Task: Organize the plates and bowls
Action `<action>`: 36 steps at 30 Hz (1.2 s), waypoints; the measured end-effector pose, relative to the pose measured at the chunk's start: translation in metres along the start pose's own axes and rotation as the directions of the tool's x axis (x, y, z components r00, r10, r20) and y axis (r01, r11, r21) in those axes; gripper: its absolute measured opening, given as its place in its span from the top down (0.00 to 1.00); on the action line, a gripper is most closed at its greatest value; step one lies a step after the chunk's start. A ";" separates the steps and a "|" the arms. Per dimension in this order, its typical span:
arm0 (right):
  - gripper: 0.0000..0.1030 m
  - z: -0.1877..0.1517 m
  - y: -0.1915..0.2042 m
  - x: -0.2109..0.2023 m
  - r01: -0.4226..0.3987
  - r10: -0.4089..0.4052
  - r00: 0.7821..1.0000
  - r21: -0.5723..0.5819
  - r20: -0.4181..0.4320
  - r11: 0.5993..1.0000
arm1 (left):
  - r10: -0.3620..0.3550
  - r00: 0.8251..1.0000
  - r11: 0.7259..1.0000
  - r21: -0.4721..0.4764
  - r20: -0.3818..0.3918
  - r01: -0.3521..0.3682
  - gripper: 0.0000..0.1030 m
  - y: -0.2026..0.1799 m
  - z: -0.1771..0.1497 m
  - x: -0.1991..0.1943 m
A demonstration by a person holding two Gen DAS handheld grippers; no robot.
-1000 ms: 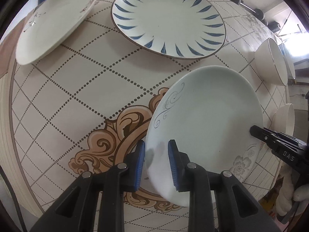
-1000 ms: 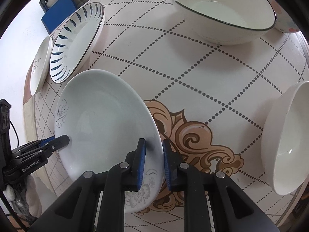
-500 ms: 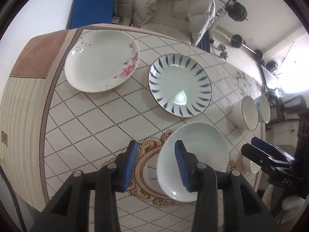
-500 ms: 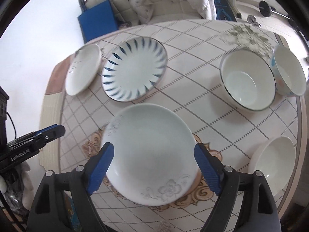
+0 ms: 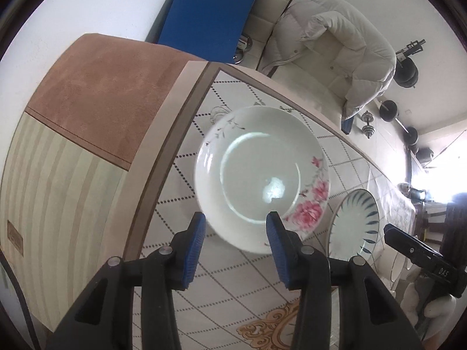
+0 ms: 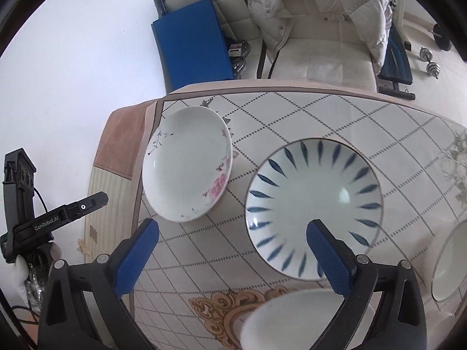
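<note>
We hold the left gripper [image 5: 235, 243] above the table [image 5: 248, 297], its blue pads [image 5: 195, 248] partly apart and opening, with nothing between them. Beyond them, in the middle of the left wrist view, lies the pink-flowered plate [image 5: 261, 178], near the table's corner. To its lower right we see the blue-leaf plate [image 5: 354, 224], apart from it, and at the right edge the right gripper's black finger.

In the right wrist view the right gripper [image 6: 233, 258] has its jaws spread very wide and opening, empty. The pink-flowered plate [image 6: 186, 163] sits left of centre, the blue-leaf plate [image 6: 313, 204] right of centre, partly behind the right pad [image 6: 329, 259]. At the bottom edge, between the gripper's arms, shows the rim of a plain white plate [image 6: 294, 315] resting over the table's brown ornament [image 6: 227, 312]. A bowl's rim [image 6: 449, 265] peeks in at the right edge. The left gripper [image 6: 96, 198] shows at the left edge.
</note>
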State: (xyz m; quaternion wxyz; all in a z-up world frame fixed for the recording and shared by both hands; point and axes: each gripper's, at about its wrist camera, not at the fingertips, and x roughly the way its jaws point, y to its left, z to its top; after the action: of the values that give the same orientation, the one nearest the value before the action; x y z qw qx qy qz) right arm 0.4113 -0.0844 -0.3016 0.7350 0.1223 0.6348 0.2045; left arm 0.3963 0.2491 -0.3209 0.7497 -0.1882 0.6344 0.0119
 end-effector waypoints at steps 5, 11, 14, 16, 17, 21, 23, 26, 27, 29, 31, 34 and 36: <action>0.12 0.055 0.010 0.065 -0.002 0.004 0.997 0.022 -0.082 1.000 | -0.039 0.994 0.999 -0.010 -0.101 0.038 0.62 0.023 0.034 0.047; 0.20 0.094 0.004 0.125 -0.016 0.026 0.985 0.060 -0.169 0.998 | -0.073 0.983 0.997 -0.007 -0.167 0.073 0.62 0.029 0.050 0.078; 0.23 0.100 0.001 0.142 -0.033 0.048 0.977 0.077 -0.207 0.996 | -0.085 0.978 0.996 0.004 -0.189 0.088 0.62 0.027 0.051 0.087; 0.26 0.103 -0.001 0.150 -0.045 0.064 0.972 0.089 -0.227 0.995 | -0.083 0.977 0.996 0.014 -0.196 0.087 0.62 0.025 0.054 0.092; 0.31 0.101 -0.001 0.153 -0.052 0.072 0.970 0.093 -0.233 0.994 | -0.082 0.977 0.996 0.020 -0.199 0.088 0.63 0.025 0.054 0.095; 0.54 0.099 0.000 0.163 -0.064 0.087 0.962 0.096 -0.260 0.993 | -0.087 0.974 0.995 0.034 -0.209 0.097 0.63 0.023 0.056 0.101; 0.62 0.097 -0.001 0.166 -0.060 0.085 0.960 0.100 -0.265 0.993 | -0.071 0.976 0.995 0.054 -0.204 0.084 0.63 0.021 0.055 0.101; 0.73 0.093 -0.003 0.170 -0.042 0.067 0.961 0.100 -0.269 0.994 | -0.040 0.981 0.996 0.076 -0.191 0.055 0.72 0.021 0.053 0.102; 0.76 0.090 -0.004 0.170 -0.036 0.063 0.961 0.103 -0.270 0.994 | -0.035 0.982 0.995 0.081 -0.185 0.050 0.74 0.022 0.052 0.101; 0.81 0.087 -0.005 0.171 -0.030 0.056 0.964 0.103 -0.259 0.994 | -0.023 0.985 0.995 0.090 -0.172 0.039 0.79 0.024 0.051 0.101; 0.84 0.085 -0.005 0.170 -0.024 0.046 0.968 0.091 -0.248 0.996 | -0.022 0.987 0.995 0.088 -0.158 0.036 0.81 0.026 0.050 0.102; 0.84 0.082 -0.005 0.168 -0.023 0.041 0.973 0.079 -0.229 0.997 | -0.017 0.991 0.996 0.089 -0.133 0.029 0.82 0.027 0.048 0.099; 0.84 0.081 -0.003 0.167 -0.019 0.034 0.975 0.067 -0.219 0.998 | -0.016 0.993 0.995 0.092 -0.117 0.027 0.83 0.029 0.046 0.096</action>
State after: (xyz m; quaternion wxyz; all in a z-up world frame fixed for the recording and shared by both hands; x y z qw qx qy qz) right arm 0.5100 -0.0046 -0.4370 0.6531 0.1312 0.7169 0.2060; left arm 0.4507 0.2681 -0.4147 0.7195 -0.1601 0.6747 -0.0370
